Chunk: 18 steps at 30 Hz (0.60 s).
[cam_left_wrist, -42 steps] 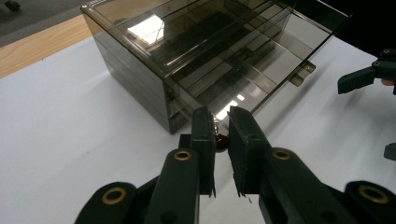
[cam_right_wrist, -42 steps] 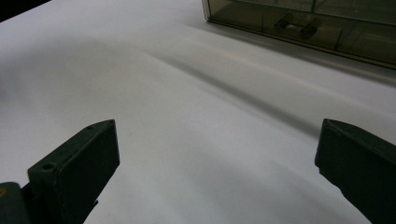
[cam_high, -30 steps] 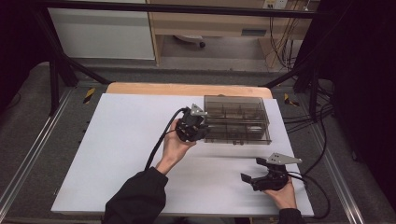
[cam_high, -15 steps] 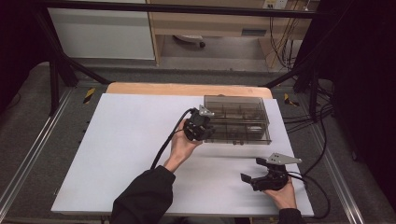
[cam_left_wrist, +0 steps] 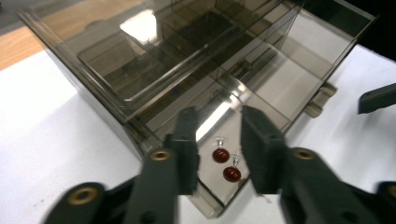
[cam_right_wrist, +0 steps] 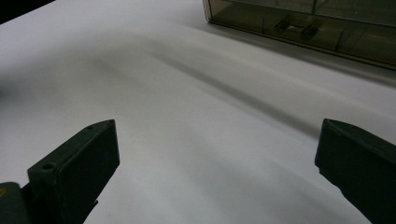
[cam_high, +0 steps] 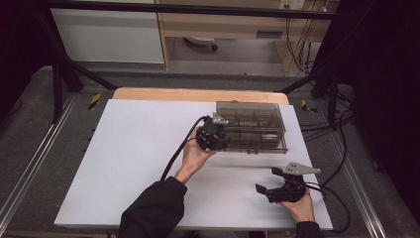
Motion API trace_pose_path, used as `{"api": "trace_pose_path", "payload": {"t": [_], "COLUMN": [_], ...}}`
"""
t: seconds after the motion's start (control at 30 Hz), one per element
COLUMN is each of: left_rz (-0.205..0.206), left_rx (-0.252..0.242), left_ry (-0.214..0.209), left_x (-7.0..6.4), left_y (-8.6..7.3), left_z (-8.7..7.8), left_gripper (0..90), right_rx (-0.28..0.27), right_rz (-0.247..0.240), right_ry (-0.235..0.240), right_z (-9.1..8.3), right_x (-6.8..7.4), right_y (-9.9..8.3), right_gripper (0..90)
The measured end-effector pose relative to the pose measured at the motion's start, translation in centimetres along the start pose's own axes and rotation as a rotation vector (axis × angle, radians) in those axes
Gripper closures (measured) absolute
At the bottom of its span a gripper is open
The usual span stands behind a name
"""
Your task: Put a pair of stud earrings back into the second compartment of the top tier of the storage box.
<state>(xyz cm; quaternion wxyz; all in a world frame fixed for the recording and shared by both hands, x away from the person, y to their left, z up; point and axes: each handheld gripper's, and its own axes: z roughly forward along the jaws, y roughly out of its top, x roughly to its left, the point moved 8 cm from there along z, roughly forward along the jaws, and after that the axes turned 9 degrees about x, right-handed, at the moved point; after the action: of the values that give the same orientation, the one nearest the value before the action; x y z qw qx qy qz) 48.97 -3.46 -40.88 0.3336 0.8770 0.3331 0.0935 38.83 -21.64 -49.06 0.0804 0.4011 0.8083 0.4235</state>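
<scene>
A smoky see-through organiser box [cam_high: 252, 126] with several compartments lies at the table's far right. My left gripper [cam_high: 221, 140] is at the box's near left corner. In the left gripper view its jaws [cam_left_wrist: 215, 126] stand a little apart over the corner compartment of the box [cam_left_wrist: 140, 60], open and holding nothing. Two red stud earrings [cam_left_wrist: 226, 164] lie inside that compartment, framed by the jaws. My right gripper [cam_high: 266, 180] rests near the table's front right, open wide and pointing left. Its jaws [cam_right_wrist: 217, 126] span bare white table, with the box [cam_right_wrist: 327, 23] beyond them.
The white table top [cam_high: 133, 148] has free room across its left and middle. A wooden strip [cam_high: 198, 94] runs along the far edge. Metal frame rails flank both sides, and cables hang at the right. One jaw of the right gripper [cam_left_wrist: 378, 98] shows beside the box.
My left gripper has slid a little to the right, up to the box's near left corner. The right gripper has stayed where it was.
</scene>
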Motion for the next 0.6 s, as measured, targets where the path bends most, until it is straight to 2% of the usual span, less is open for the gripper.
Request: {"api": "trace_pose_path", "payload": {"t": [0.1, 0.13, 0.2, 0.27, 0.33, 0.4, 0.47, 0.5, 0.6], "left_rz": [0.007, 0.007, 0.013, 0.01, 0.0, -0.003, -0.001, -0.001, 0.003], "left_rx": [-0.02, -0.03, -0.041, -0.061, -0.074, -0.074, -0.07, -0.07, -0.067], "left_ry": [0.003, 0.009, 0.021, 0.022, 0.023, 0.023, 0.024, 0.024, 0.043], "left_x": [0.2, 0.4, 0.7, 1.2, 1.9, 2.3, 3.0, 3.0, 4.0], "left_y": [-0.1, -0.3, -0.5, -0.9, -1.7, -2.1, -3.2, -3.2, -4.8], "left_z": [-0.8, -1.6, -2.2, -3.1, -4.2, -4.6, -5.4, -5.4, -6.1], "left_gripper": [56.6, 52.3, 50.6, 44.7, 38.9, 37.0, 30.6, 29.3, 21.3], "right_rx": [0.0, 0.0, 0.001, 0.001, 0.001, 0.001, 0.002, 0.002, 0.003], "right_rz": [-0.002, -0.001, -0.001, -0.001, 0.0, 0.0, 0.0, 0.0, 0.001], "right_ry": [-0.001, -0.002, -0.002, -0.002, -0.004, -0.004, -0.004, -0.004, -0.005], "right_z": [0.0, 0.0, 0.0, 0.0, 0.0, 0.0, 0.0, 0.0, 0.1], "right_x": [0.0, 0.0, 0.0, 0.0, 0.0, 0.0, 0.0, 0.0, 0.0], "right_y": [0.0, 0.0, 0.0, 0.0, 0.0, 0.0, 0.0, 0.0, 0.0], "right_gripper": [0.5, 0.5, 0.5, 0.5, 0.5, 0.5, 0.5, 0.5, 0.5]}}
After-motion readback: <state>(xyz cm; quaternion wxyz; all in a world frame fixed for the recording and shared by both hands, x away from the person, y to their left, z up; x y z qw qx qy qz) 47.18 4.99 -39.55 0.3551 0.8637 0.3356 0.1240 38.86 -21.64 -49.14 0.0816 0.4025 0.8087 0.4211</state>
